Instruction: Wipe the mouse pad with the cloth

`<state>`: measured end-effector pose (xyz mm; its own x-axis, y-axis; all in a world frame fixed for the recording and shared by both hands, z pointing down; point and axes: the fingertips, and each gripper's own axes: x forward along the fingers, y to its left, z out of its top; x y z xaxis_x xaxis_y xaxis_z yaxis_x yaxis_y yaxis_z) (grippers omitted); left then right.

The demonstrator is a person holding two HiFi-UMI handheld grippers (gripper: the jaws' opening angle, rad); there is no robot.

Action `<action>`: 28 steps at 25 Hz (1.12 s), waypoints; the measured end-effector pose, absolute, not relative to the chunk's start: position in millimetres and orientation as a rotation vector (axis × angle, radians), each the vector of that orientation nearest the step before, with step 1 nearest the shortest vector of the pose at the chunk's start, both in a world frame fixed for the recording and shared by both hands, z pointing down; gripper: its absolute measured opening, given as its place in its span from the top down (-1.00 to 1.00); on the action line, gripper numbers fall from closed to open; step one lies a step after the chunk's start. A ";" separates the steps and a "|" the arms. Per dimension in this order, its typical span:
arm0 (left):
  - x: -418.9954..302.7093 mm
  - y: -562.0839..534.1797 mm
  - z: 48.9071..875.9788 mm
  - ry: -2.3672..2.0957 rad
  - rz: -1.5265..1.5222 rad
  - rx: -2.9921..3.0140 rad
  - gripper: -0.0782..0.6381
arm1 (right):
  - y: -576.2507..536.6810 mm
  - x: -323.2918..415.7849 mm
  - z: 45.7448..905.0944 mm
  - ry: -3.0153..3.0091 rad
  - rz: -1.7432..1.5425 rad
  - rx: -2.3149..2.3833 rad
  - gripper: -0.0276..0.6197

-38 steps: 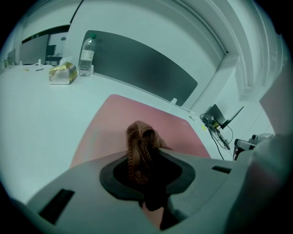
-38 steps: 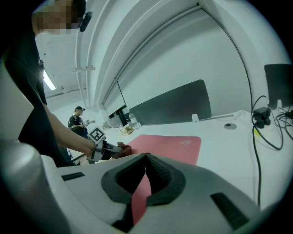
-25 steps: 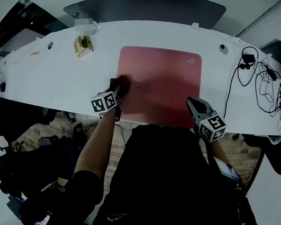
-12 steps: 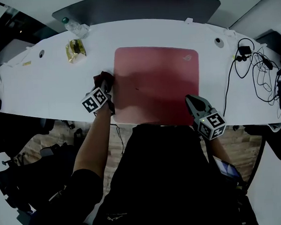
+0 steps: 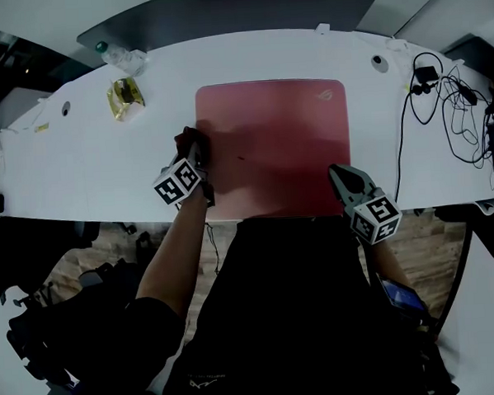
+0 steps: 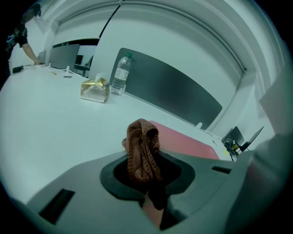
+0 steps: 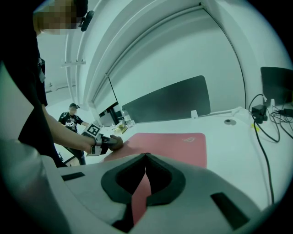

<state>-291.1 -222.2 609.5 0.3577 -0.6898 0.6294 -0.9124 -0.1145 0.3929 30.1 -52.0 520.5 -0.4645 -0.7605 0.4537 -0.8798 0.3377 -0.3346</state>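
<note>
Left claw [image 5: 199,156] pinches a bunched brown cloth [image 6: 143,147] at the left edge of the mouse pad [image 5: 285,141]. The cloth looks soft and limp, best held mid-bunch. Right claw [image 7: 145,158] is closed, empty.

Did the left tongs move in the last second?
Yes. The left tongs with the cloth went left, from over the pad to its left edge.

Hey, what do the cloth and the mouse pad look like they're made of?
The cloth looks like brown knitted yarn, matte: ribbed stitches show. The mouse pad is red, flat and matte, probably fabric-topped, though no weave is visible.
</note>
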 end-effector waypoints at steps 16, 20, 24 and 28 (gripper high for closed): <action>-199.4 -200.9 612.7 -1.185 0.448 2.000 0.54 | -52.3 39.0 521.1 -2.392 0.811 1.517 0.83; -178.1 -194.9 615.3 -1.159 0.468 2.014 0.54 | -51.8 47.3 521.2 -2.403 0.812 1.512 0.84; -156.5 -189.8 616.5 -1.137 0.498 2.032 0.54 | -50.7 59.8 519.3 -2.411 0.815 1.511 0.84; -132.2 -185.7 617.2 -1.102 0.537 2.062 0.54 | -51.0 71.8 520.3 -2.411 0.827 1.510 0.84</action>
<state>-132.2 -185.7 617.2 0.5468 -0.5341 0.6448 -0.8370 -0.3698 0.4034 71.8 -51.0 520.3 -0.4684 -0.7733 0.4273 -0.8728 0.3298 -0.3598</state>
